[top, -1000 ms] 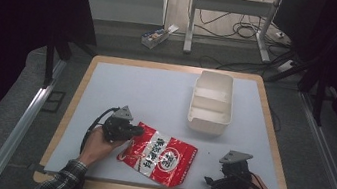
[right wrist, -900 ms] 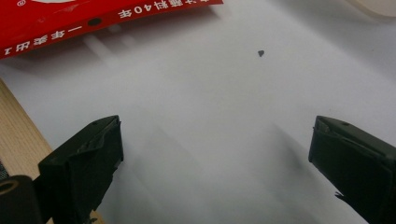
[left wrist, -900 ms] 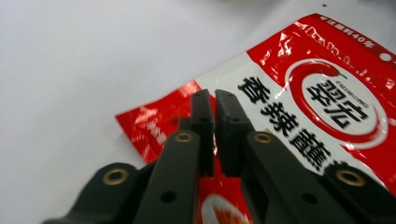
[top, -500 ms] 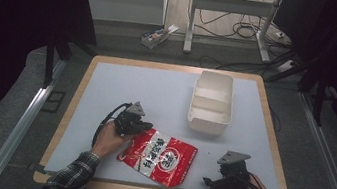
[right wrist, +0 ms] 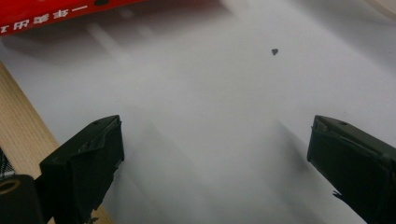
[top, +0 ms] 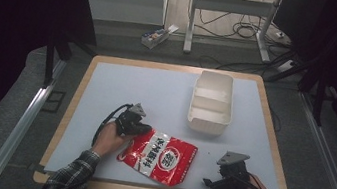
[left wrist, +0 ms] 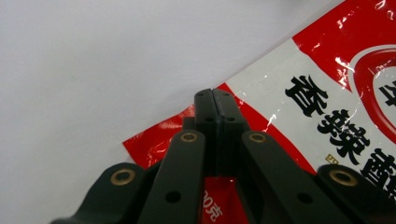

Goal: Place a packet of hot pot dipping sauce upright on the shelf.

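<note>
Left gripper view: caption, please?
Left gripper shut on the edge of the red and white packet lying on the table.

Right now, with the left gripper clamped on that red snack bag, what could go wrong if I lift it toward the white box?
The left gripper pinches only the edge of the red snack bag, so the glossy film could slip out or tear. Held by one edge, the bag may sag and swing, catching the rim of the white box and nudging it. The right gripper stands open over the table, apart from the bag, giving no support.

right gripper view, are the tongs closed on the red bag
No: the right tongs stand wide open over the bare white table, and the red bag lies apart from them at the top edge.
</note>
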`<state>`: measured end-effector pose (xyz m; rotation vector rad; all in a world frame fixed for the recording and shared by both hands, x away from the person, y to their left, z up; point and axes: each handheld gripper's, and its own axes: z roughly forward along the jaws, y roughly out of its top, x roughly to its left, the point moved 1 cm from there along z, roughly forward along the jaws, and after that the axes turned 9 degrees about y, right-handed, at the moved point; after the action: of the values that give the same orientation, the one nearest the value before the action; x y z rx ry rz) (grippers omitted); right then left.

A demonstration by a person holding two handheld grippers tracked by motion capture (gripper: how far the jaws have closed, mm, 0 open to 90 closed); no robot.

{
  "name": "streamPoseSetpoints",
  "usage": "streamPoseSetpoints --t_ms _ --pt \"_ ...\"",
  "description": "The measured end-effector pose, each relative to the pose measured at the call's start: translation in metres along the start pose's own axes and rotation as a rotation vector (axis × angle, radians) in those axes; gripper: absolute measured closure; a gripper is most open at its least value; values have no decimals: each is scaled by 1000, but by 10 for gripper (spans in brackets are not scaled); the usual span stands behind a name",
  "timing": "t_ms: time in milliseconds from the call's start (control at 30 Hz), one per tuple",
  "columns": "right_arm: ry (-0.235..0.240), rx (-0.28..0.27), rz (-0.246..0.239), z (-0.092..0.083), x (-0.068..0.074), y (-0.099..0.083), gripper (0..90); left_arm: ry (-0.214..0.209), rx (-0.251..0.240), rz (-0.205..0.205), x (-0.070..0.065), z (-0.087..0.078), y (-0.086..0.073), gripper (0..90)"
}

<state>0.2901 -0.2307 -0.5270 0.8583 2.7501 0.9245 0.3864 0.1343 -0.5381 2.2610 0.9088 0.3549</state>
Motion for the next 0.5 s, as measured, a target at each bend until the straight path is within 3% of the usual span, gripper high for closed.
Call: streamPoseSetpoints --t_ms 500 --pt "4 16 -14 0 1 0 40 1 -12 -31 -6 -20 -18 900"
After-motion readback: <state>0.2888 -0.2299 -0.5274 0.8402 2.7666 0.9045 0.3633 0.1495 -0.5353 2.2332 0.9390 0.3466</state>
